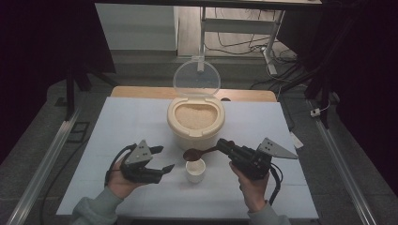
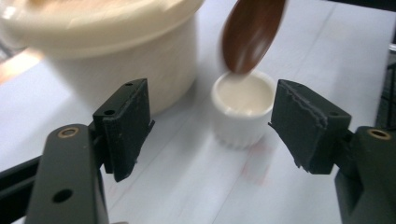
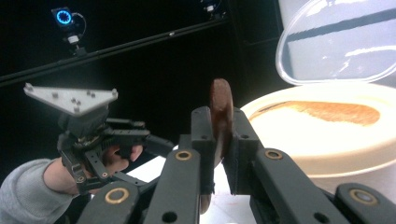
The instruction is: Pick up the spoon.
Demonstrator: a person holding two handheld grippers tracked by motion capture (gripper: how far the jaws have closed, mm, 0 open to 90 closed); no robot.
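The job looks like moving rice by the spoonful from the big tub (image 1: 195, 121) into the little cup (image 1: 195, 170). The tub sits in the middle of the surface (image 1: 117, 122), a bit toward the far edge, with its clear lid (image 1: 196, 78) standing up and open. The white cup stands just in front of the tub, closer to the near edge. The right tool (image 1: 224, 146) has its jaws squeezed together on the handle of a brown spoon (image 1: 192, 153). The bowl of the spoon hangs right over the cup and tips down toward it, so this seems to be the pouring step. The spoon is blurry in the left gripper view, and I cannot tell if rice is falling. The cup already looks quite full of something pale. The left tool (image 1: 163, 158) waits just beside the cup with its jaws wide apart, one on each side, touching nothing. Next, the spoon probably needs to lift away and go back to the tub for more. The left tool could close gently on the cup to keep it from tipping.
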